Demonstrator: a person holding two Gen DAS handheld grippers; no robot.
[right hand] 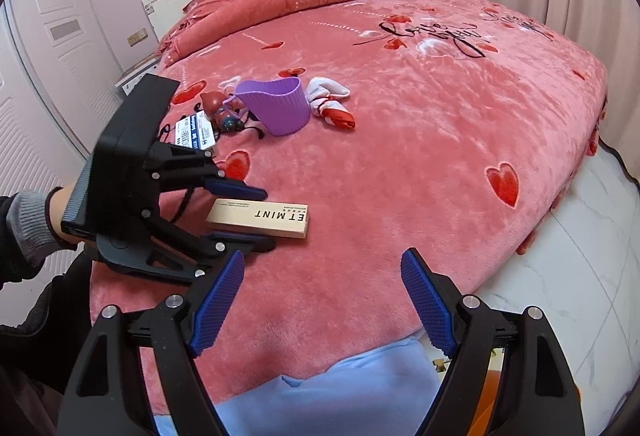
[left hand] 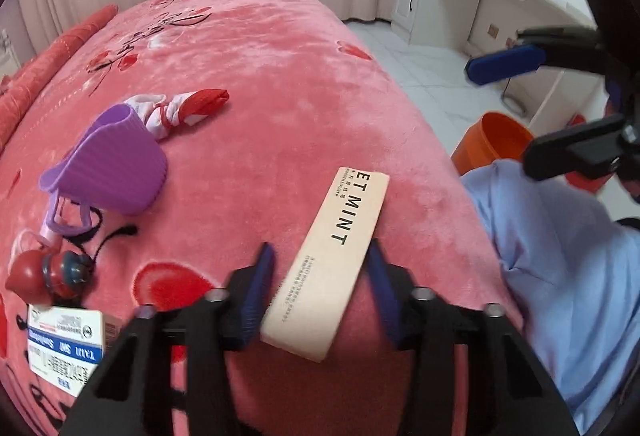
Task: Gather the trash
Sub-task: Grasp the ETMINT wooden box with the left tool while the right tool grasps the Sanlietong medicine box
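Near the bed's point(right hand: 440, 140) six-o'clock edge lay the mint box point(left hand: 332, 264), straddled by the left tool point(left hand: 320, 276), right pad touching, left pad just apart. Right tool point(right hand: 322, 300) hung spread, empty. Next: pinch firmly, then carry to the orange bin point(left hand: 492, 140), at three o'clock.

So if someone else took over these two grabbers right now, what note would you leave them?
Left gripper: jaws around the mint box on the bed; one pad touches it, the other stands just off. No firm grip yet.
Right gripper: open, empty, above the bed's near edge.
Orange bin: on the floor beside the bed.
Purple cup, sock, toy and card lie farther in.
Done: nothing binned that I can see.
Left: grip the box, bin it.
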